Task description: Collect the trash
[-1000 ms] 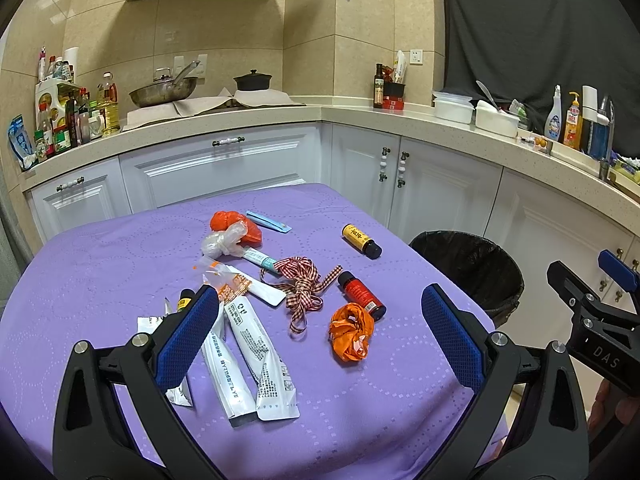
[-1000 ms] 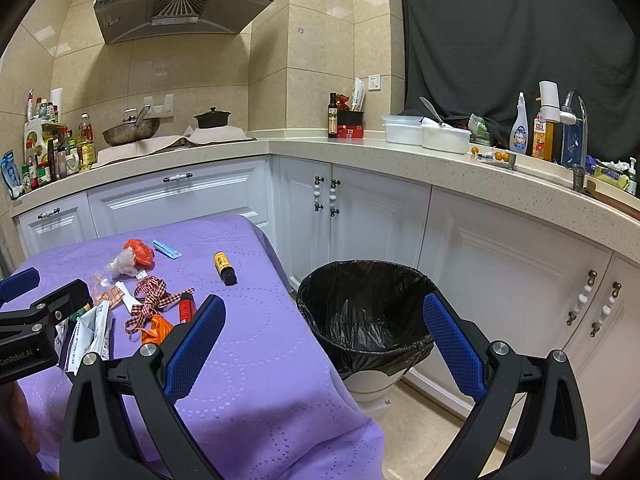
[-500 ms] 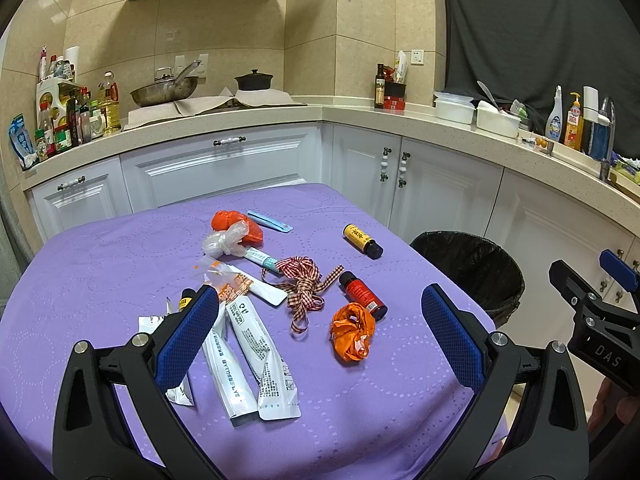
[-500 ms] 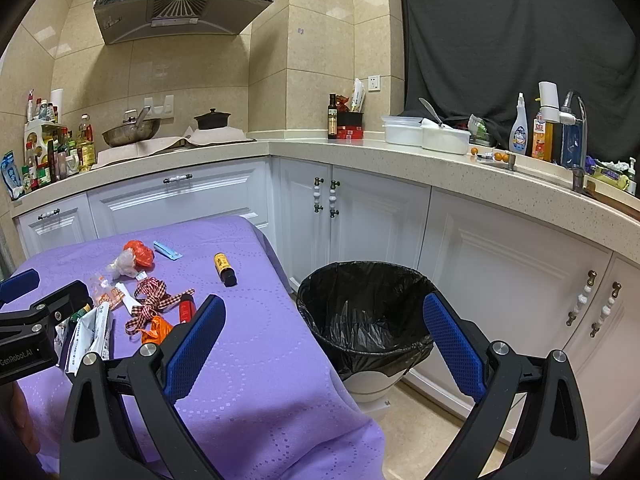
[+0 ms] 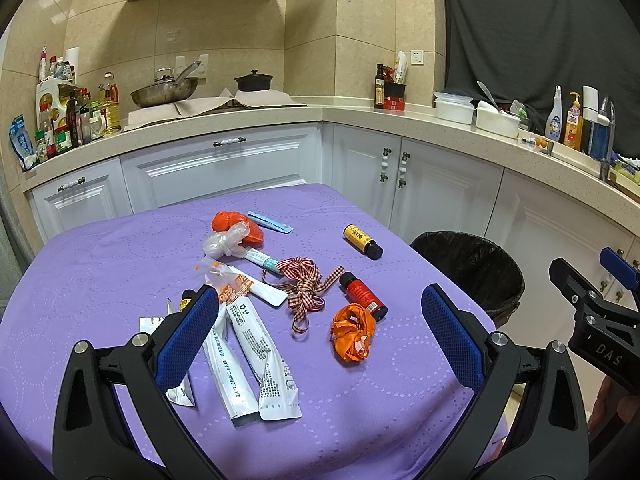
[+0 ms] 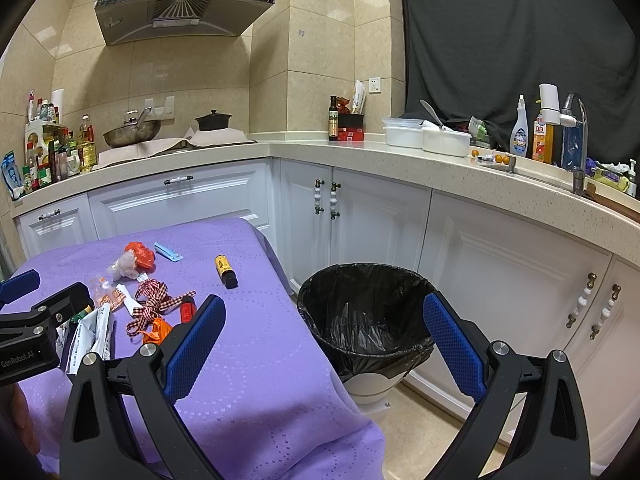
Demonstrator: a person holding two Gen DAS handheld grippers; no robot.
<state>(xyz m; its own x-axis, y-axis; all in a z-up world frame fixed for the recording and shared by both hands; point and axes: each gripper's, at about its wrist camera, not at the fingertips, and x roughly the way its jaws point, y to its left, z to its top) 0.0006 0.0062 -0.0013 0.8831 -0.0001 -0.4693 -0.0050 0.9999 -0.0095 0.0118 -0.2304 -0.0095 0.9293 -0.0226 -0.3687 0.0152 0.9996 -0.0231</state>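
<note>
left gripper (image 5: 320,336) wide, above table | right gripper (image 6: 324,340) wide, facing bin (image 6: 366,312)

"DAS" printed in pale letters on right gripper (image 5: 604,300) body; "GenRobot.AI" on left gripper (image 6: 24,320) body (cut at the frame edge). Print on white sachets (image 5: 256,352) too small to read.
</note>
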